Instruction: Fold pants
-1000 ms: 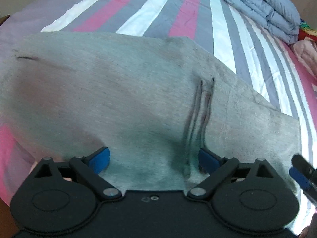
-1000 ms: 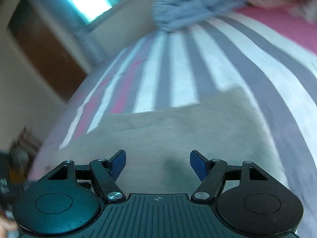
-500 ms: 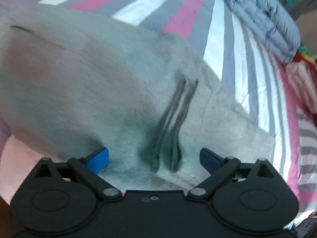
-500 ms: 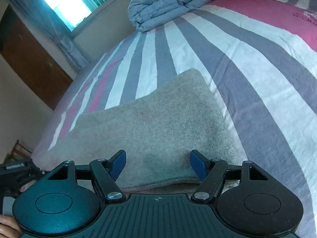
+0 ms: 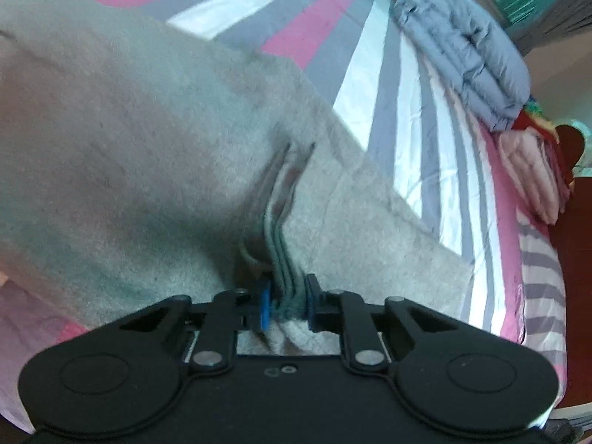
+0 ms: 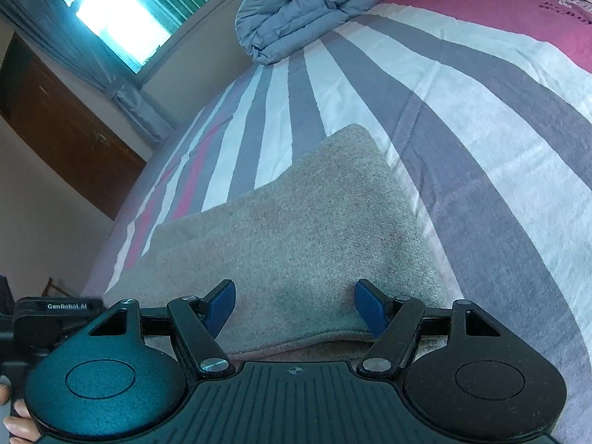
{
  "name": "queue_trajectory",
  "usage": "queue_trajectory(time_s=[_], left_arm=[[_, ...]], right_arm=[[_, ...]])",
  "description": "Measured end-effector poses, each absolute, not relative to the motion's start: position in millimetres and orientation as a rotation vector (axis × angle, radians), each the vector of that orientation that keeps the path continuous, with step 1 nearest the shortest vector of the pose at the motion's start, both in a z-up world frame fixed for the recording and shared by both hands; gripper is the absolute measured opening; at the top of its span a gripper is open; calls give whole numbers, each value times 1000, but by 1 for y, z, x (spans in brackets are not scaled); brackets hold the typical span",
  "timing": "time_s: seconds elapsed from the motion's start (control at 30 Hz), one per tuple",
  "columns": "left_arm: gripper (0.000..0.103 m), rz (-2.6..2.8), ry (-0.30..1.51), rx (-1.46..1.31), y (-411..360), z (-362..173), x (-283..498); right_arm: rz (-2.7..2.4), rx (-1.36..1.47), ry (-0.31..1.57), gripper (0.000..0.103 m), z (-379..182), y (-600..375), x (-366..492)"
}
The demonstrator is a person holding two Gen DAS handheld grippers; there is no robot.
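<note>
Grey fleece pants [image 5: 155, 155] lie spread over a striped bed sheet [image 5: 373, 85]. My left gripper [image 5: 286, 305] is shut on the waistband edge, pinching the cloth together with the dark drawstrings [image 5: 281, 222] into a ridge. In the right wrist view the pants [image 6: 296, 229] lie folded in layers, one corner pointing away. My right gripper [image 6: 294, 305] stands open over their near edge, blue pads [image 6: 222, 301] apart and resting on the cloth without pinching it.
A folded blue-grey quilt [image 5: 466, 48] and pink bedding [image 5: 529, 174] lie at the far side of the bed. In the right wrist view there are the quilt [image 6: 314, 7], a window [image 6: 122, 14] and a brown door [image 6: 63, 133]. A hand [image 6: 14, 421] shows at the bottom left.
My left gripper's jaws went from wide open to shut on the waistband, bunching cloth and drawstrings between them. The right gripper drifted slightly lower over the pants' edge, still open.
</note>
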State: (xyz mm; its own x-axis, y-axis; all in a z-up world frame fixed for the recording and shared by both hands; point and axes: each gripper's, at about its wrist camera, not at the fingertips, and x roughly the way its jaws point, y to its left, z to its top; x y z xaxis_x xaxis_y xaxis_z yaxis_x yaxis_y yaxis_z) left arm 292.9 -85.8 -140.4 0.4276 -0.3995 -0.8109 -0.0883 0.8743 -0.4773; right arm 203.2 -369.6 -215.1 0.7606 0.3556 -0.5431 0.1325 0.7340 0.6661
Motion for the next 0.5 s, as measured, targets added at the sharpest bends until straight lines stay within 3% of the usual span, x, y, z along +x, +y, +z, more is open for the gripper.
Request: queue_trajectory(time_s=[0.2, 0.33, 0.5], left_arm=[[6, -285, 951, -413, -85, -97, 267], [11, -195, 1100, -427, -65, -166, 273], [20, -196, 1070, -369, -70, -139, 271]], right_arm=[[128, 668, 710, 71, -202, -358, 200], [126, 551, 733, 71, -203, -345, 198], [148, 362, 778, 71, -205, -324, 202]])
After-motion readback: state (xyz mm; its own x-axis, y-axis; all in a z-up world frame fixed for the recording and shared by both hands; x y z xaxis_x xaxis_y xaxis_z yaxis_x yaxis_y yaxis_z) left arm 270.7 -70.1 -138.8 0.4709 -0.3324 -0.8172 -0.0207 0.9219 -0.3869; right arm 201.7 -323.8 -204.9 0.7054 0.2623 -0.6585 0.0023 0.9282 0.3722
